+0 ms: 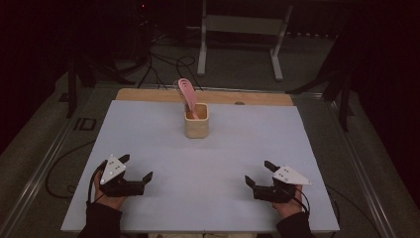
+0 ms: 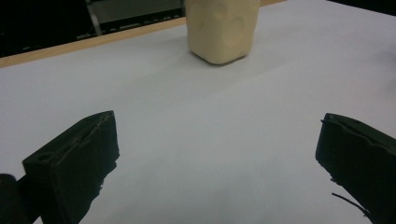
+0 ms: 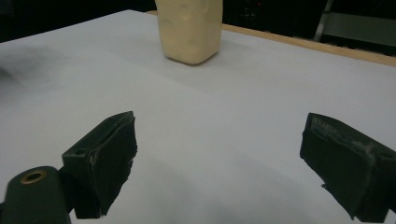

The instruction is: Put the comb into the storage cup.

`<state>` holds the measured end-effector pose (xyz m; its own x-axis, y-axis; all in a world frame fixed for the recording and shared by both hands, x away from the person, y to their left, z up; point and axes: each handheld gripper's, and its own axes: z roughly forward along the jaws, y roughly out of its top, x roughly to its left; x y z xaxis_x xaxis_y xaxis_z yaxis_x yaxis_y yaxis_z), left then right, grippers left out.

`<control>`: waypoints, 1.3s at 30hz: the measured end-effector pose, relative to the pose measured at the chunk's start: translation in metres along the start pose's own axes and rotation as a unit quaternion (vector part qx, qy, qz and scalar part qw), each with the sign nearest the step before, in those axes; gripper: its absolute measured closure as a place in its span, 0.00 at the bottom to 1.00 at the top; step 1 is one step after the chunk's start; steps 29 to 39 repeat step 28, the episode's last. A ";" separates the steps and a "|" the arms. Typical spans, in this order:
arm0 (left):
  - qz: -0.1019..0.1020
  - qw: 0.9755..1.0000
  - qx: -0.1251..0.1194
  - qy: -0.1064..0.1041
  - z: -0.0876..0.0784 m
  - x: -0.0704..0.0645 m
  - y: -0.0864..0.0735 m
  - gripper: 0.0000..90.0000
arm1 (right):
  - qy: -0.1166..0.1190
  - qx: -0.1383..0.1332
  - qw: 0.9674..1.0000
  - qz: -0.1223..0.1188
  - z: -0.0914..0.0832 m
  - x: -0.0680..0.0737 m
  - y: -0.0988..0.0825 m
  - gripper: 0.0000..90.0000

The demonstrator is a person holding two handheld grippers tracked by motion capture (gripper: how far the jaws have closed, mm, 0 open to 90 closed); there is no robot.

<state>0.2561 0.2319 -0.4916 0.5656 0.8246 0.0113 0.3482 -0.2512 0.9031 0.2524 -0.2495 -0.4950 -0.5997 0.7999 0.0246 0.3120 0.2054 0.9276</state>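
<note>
A cream square cup stands upright on the far middle of the white table top. A pink slotted utensil leans out of it to the back left. My left gripper rests near the front left, open, with nothing between its jaws. At the front right my right gripper is open too and holds nothing. Both point toward the cup, well short of it. The cup's lower body shows ahead in the left gripper view, and the cup stands likewise ahead in the right gripper view.
A wooden strip runs along the table's far edge. Beyond it lie black cables on the floor and a white metal stand. Dark frame legs flank the table.
</note>
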 end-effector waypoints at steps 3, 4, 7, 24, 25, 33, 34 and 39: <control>0.002 1.000 -0.008 0.003 -0.009 0.001 -0.003 0.00 | -0.005 -0.002 1.000 0.000 0.000 -0.003 0.000 0.12; 0.002 1.000 -0.008 0.003 -0.009 0.001 -0.003 0.00 | -0.005 -0.002 1.000 0.000 0.000 -0.003 0.000 0.12; -0.004 1.000 -0.014 0.006 -0.014 0.005 -0.006 0.00 | -0.012 -0.001 1.000 0.002 -0.001 -0.006 0.000 0.12; -0.010 1.000 -0.009 0.000 -0.020 0.008 -0.013 0.00 | -0.031 -0.008 0.999 0.012 -0.006 -0.018 -0.002 0.12; -0.013 1.000 -0.008 0.001 -0.019 0.009 -0.013 0.00 | -0.030 -0.008 0.999 0.011 -0.005 -0.017 -0.002 0.12; -0.013 1.000 -0.006 0.003 -0.019 0.009 -0.013 0.00 | -0.030 -0.004 0.999 0.008 -0.004 -0.017 -0.002 0.12; -0.013 1.000 -0.006 0.003 -0.019 0.009 -0.013 0.00 | -0.030 -0.004 0.999 0.008 -0.004 -0.017 -0.002 0.12; -0.013 1.000 -0.006 0.003 -0.019 0.009 -0.013 0.00 | -0.030 -0.004 0.999 0.008 -0.004 -0.017 -0.002 0.12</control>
